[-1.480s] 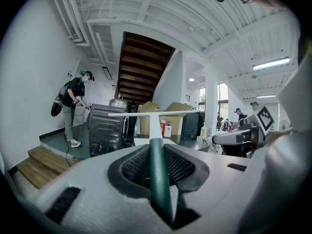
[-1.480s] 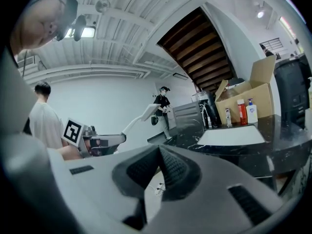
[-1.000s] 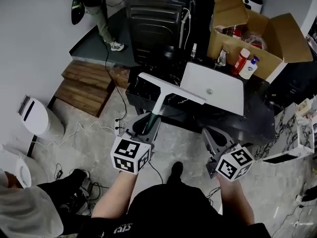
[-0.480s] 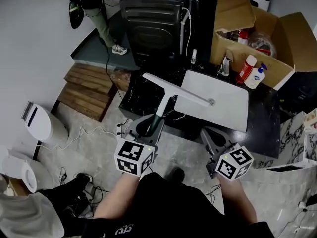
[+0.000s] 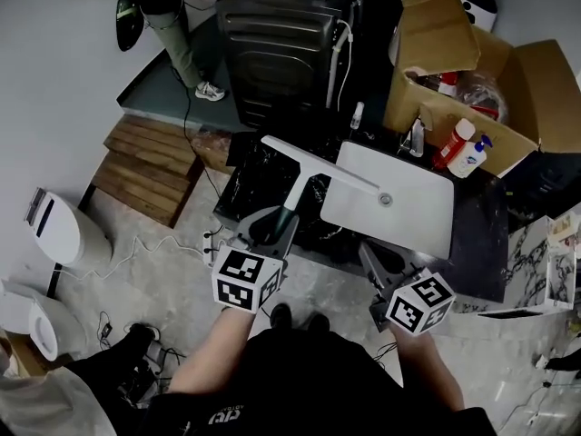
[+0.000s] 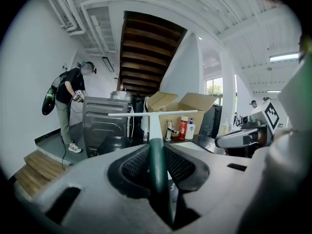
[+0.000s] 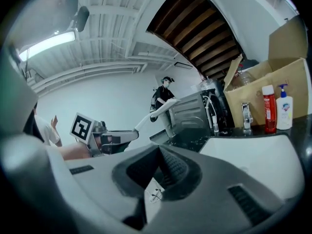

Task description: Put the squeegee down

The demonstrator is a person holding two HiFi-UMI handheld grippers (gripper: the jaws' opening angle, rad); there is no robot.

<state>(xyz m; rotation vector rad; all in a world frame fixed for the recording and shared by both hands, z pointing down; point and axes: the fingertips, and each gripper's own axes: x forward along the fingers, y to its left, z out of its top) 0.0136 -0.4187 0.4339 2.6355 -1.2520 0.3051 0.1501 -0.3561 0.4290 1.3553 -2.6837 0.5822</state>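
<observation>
Squeegee (image 5: 300, 180) is held off the bench (image 5: 481, 239) in the head view. Its dark green handle is pinched in the jaws of the left gripper (image 5: 270, 229). Its white stem runs up and away to the long white blade, which hangs over the bench's near left part, with one end above the edge of the white sink (image 5: 413, 218). The right gripper (image 5: 379, 263) hovers to the right, in front of the sink and apart from the squeegee. A box (image 5: 436, 25) stands at the back of the bench, with a red bottle (image 5: 454, 141) just before it. In the left gripper view the jaws press on the green handle, which runs up the middle, and the blade lies level across the top. In the right gripper view the jaws stand a little apart with nothing between them, and floor shows through the gap.
</observation>
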